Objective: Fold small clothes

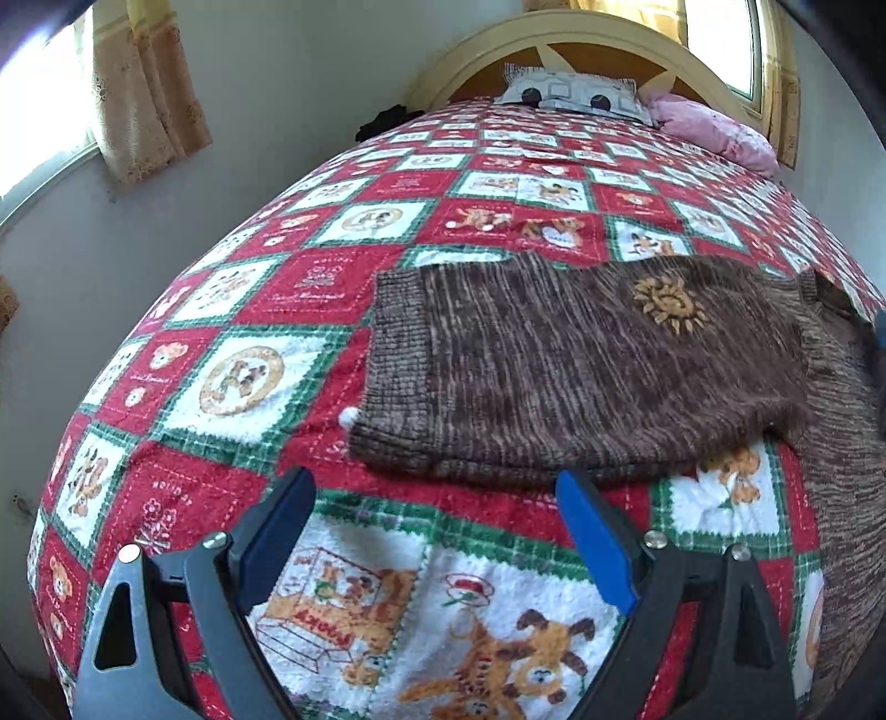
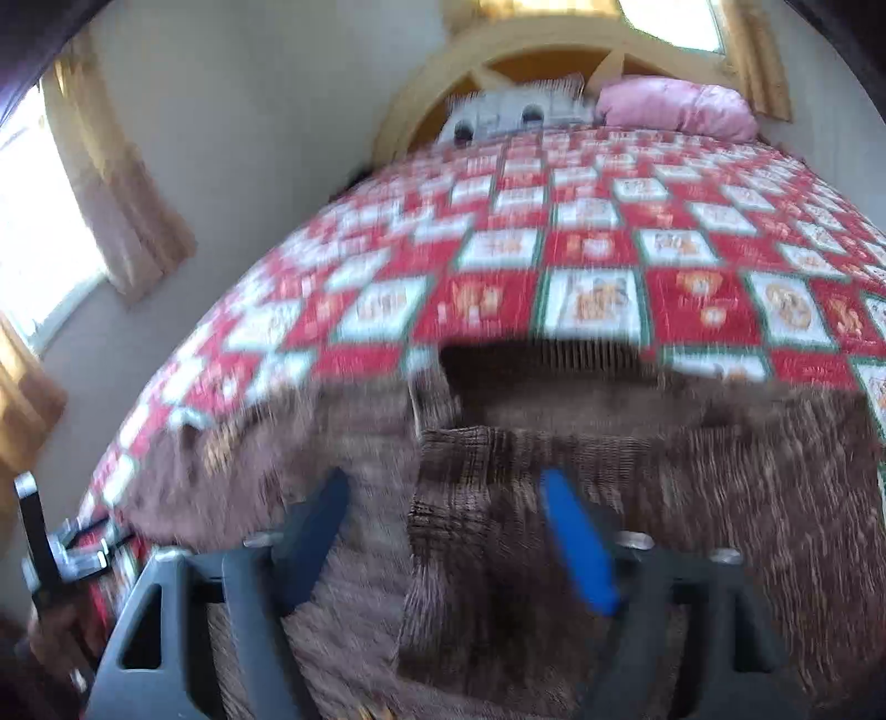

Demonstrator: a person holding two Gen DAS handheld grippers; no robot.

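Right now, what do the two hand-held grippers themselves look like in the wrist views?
Both share one build. The left hand-held gripper has a dark grey-black frame with triangular cut-outs, round silver bolt heads, and two long flat fingers faced in blue. The right hand-held gripper, blurred, shows the same dark frame and blue-faced fingers. No cables, printed markings or sleeves show.

Brown knit sweater (image 1: 581, 365) lies apparently half-folded on bed.

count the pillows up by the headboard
2. A grey-and-white patterned pillow lies against the middle of the headboard; a pink pillow lies just right of it, near the bed's corner. More could be hidden behind them.
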